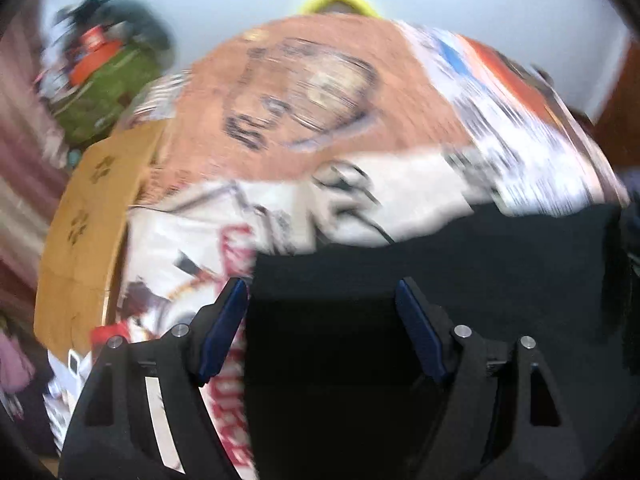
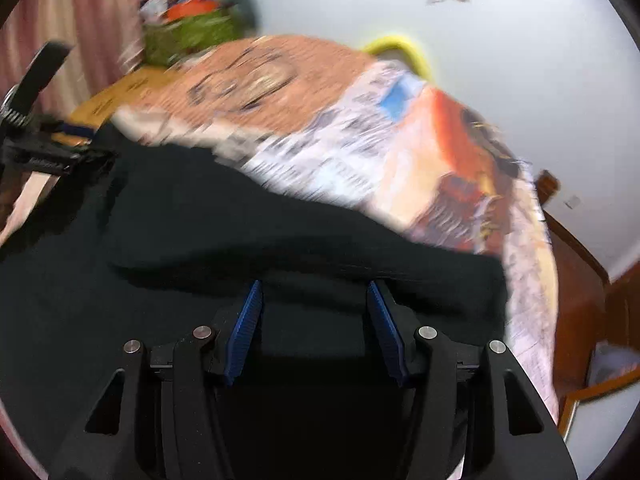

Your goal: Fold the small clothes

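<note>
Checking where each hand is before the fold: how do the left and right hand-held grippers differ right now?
The left hand-held gripper stands wider open than the right hand-held gripper. The left is at the black garment's edge, with printed table cover beside one finger; the right sits over black cloth only. Both are open, gripping nothing.

Black garment (image 2: pixel 280 216) on newspaper-covered table (image 1: pixel 304 92)

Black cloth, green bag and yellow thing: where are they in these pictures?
Black cloth (image 2: pixel 280 216): right wrist view, on its flat middle.
Green bag (image 1: pixel 108 92): left wrist view, on its front side.
Yellow thing (image 2: pixel 404 50): right wrist view, on its curved top edge.
</note>
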Available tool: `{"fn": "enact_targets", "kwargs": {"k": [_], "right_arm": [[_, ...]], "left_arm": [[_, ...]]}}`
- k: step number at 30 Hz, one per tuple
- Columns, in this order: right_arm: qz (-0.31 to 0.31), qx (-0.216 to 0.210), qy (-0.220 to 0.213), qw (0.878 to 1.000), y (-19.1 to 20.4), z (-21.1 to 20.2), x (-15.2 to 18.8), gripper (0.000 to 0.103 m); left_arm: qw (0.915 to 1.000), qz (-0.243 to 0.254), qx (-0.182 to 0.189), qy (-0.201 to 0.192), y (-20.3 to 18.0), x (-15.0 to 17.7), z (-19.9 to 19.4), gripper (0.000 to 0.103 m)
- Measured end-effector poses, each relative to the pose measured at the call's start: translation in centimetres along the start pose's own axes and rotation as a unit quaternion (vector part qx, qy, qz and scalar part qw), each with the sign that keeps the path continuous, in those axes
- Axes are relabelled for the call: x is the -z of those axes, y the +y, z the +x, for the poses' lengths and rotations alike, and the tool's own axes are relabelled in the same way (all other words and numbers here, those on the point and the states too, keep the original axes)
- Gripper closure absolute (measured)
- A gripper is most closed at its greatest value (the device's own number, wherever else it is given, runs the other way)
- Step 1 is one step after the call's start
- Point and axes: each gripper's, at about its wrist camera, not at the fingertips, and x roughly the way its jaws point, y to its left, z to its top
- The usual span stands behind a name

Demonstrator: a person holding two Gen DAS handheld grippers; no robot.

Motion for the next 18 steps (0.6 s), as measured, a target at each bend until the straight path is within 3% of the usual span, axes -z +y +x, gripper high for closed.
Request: {"fn": "enact_targets", "kwargs": {"k": [3,7,11,18], "right_arm": [[0.067,0.030,-0.026,0.997,-3.5,-0.4,-0.6,0.052],[0.124,0.034,-0.044,0.991,-7.3,-2.2,0.6,0.052],[0.135,0.027,-0.043,0.990,-8.3,-3.7,2.3,0.052],[0.130,0.018,-0.012,0.991,-8.1,-3.8,4.7,0.052]], "left_arm": [[0.9989,-0.041,-0.018,-0.012,2.5,-1.4,-0.2,0.026],[0.9988,-0.043,-0.012,-0.019,4.6,-0.8,-1.2,0.026],[0.9994,-0.028,0.003,-0.021,5.6,1.5,-2.2,0.026],[0.9995,0.014,0.011,0.025,5.1,4.9,-0.8,0.026]]}}
